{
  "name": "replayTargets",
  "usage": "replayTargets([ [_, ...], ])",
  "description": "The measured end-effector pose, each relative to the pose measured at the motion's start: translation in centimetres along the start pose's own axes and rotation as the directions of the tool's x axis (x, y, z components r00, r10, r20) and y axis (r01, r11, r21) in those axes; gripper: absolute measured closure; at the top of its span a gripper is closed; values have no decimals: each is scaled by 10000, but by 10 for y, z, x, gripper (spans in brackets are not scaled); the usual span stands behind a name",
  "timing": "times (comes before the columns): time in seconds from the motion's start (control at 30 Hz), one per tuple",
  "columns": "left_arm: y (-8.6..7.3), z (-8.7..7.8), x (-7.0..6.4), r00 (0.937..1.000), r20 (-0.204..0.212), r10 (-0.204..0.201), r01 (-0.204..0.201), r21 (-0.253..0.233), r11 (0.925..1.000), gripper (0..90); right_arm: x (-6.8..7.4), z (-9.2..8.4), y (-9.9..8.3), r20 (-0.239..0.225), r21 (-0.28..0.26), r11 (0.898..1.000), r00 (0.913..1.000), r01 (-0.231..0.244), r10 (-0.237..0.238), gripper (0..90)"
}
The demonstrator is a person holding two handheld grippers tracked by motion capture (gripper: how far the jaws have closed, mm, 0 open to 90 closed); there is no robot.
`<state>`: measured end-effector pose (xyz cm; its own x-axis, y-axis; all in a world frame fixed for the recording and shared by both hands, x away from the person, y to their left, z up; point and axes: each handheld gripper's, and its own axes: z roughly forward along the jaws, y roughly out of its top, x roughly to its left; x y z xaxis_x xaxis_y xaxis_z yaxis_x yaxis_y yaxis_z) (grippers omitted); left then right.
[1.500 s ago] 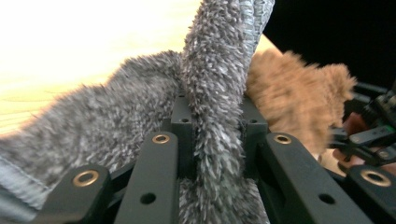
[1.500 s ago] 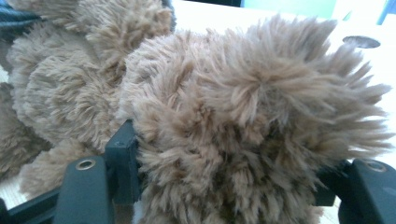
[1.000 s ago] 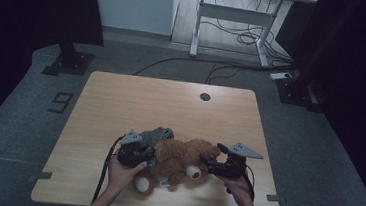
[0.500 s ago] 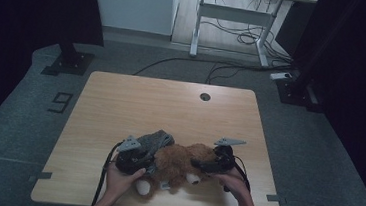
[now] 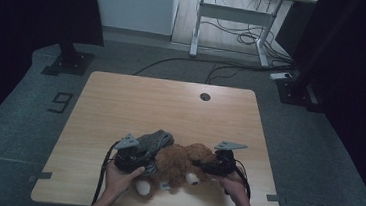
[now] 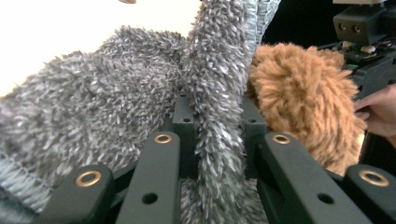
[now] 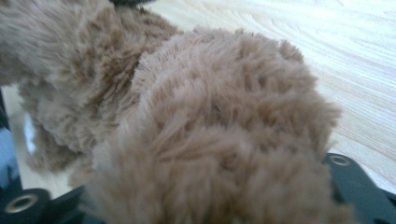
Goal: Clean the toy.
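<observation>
Hands are being seen entering from the near edge of the wooden table (image 5: 121, 102) in the high view, each one carrying a gripper.

Left gripper (image 5: 134, 155): it is being held over the near left part of the table. Its jaws are being kept clenched on a fold of the grey fuzzy garment (image 6: 210, 93), which in the left gripper view is running upright between the two black jaws and spreading out to the left. In the high view the grey fuzzy garment (image 5: 155, 140) is lying against the left side of the toy.

Brown plush toy (image 5: 178, 163): it is lying near the front edge of the table, between the two grippers, touching the grey garment. Pale paw ends are showing on its near side. In the left gripper view the brown plush toy (image 6: 303, 98) is sitting just to the right of the pinched grey fold.

Right gripper (image 5: 216, 163): it is being pressed against the right side of the toy. Its jaws have just been closing, and in the right gripper view a rounded mass of brown fur (image 7: 224, 130) is sitting between them, bulging over both jaws; the fur is being grasped.

Table beyond the toy: a bare wooden surface is stretching away, with a round cable hole (image 5: 205, 96) near the far edge.

Floor beyond the table: a desk frame (image 5: 233, 17) with loose cables (image 5: 237, 37) is standing at the back.
</observation>
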<state>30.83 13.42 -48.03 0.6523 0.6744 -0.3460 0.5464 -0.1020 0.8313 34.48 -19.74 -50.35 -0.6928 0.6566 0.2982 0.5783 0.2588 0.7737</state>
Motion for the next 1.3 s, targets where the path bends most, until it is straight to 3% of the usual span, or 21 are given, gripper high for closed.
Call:
replayTargets([
  [0.13,3,-3,2,10000,-16,-13,13,-19,10000,747,2,-1,-1,-116,-620,9981,9999,22,-29,515],
  [0.33,18,-12,13,9992,-391,-90,79,-304,9995,748,11,3,9,-1,-1583,9868,9994,346,-351,554],
  [0.5,37,-17,24,9973,-703,-202,157,-641,9978,748,23,12,28,379,-2556,9637,9968,774,-700,567],
  [0.67,54,-14,37,9942,-939,-517,422,-1007,9940,747,26,24,46,1234,-3562,9231,9865,1451,-1074,555],
  [0.77,52,-5,42,9931,-997,-619,548,-723,9959,746,19,33,44,1362,-3558,9163,9802,1841,-1440,516],
  [0.93,38,11,38,9964,-628,-577,560,-280,9980,745,-6,37,19,1207,-2937,9463,9873,1351,-1035,413],
  [1.03,32,16,27,9985,-495,-243,236,-140,9996,745,-15,34,5,1126,-2681,9568,9900,1128,-852,339],
  [1.13,28,17,17,9989,-469,-25,22,-54,10000,745,-17,28,-2,1105,-2539,9626,9916,940,-677,253],
  [1.3,18,14,12,9993,-371,29,-32,-97,9999,746,-12,20,-5,1306,-2122,9742,9902,769,-497,143],
])
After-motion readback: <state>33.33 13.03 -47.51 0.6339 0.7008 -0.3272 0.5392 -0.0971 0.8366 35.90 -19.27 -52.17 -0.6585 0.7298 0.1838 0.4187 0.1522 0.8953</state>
